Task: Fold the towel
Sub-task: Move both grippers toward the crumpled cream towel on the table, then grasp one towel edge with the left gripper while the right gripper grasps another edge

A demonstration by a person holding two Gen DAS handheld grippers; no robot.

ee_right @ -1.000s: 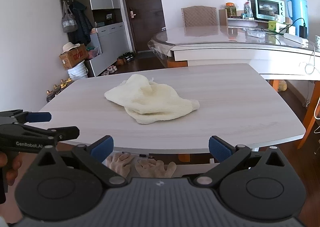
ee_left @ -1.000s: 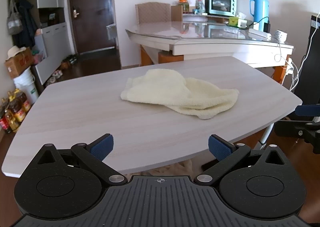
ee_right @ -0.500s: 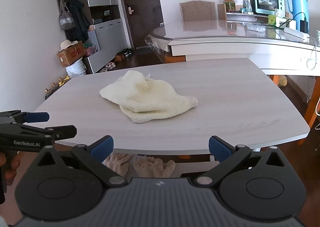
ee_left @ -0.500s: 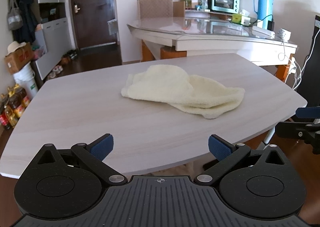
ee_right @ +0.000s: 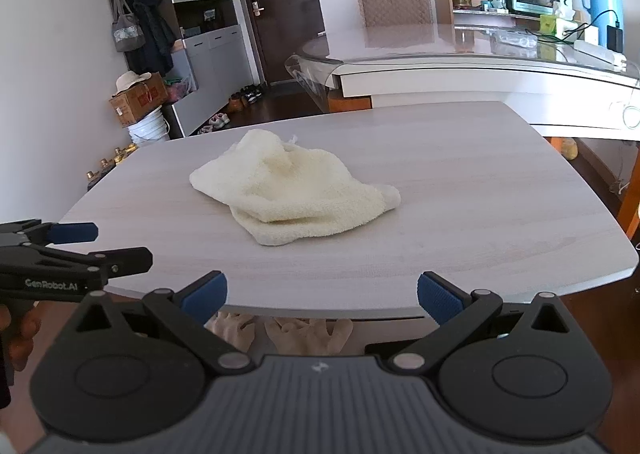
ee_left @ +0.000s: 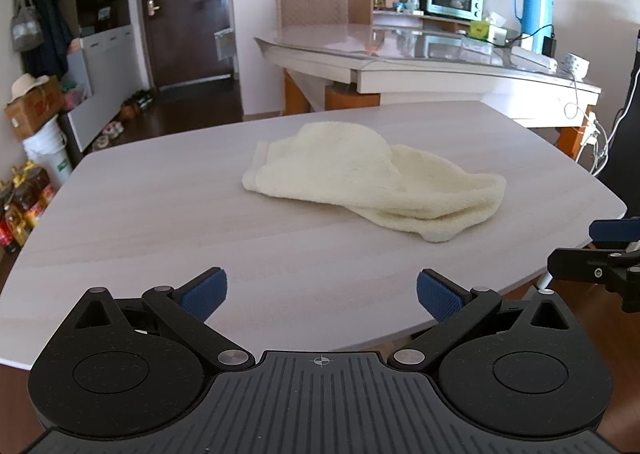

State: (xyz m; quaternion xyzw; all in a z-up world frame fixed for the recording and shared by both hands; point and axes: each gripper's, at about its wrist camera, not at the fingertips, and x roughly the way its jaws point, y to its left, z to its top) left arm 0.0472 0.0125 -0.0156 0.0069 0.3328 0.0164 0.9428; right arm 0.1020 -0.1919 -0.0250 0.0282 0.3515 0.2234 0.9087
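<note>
the left gripper [ee_left: 322, 290] hangs at the near edge of the table [ee_left: 120, 214] with its blue pads spread wide and nothing between them; the right gripper [ee_right: 322, 290] sits the same way, fingers apart and empty, a little off the table's near rim. the towel [ee_left: 372, 182] lies ahead of both, crumpled in a loose heap on the tabletop, well apart from either set of pads. from the left gripper it sits forward and slightly to the right, its long axis running from far-left to near-right; from the right gripper it sits forward and to the left [ee_right: 292, 194]. neither arm looks clearly nearer, though the towel's thick near-right end points more toward the right one. the heap hides its own corners and hems, so i cannot tell which layer is on top or where a free edge lies. under the table's near edge, pale gloves [ee_right: 280, 330] show only in part.
</note>
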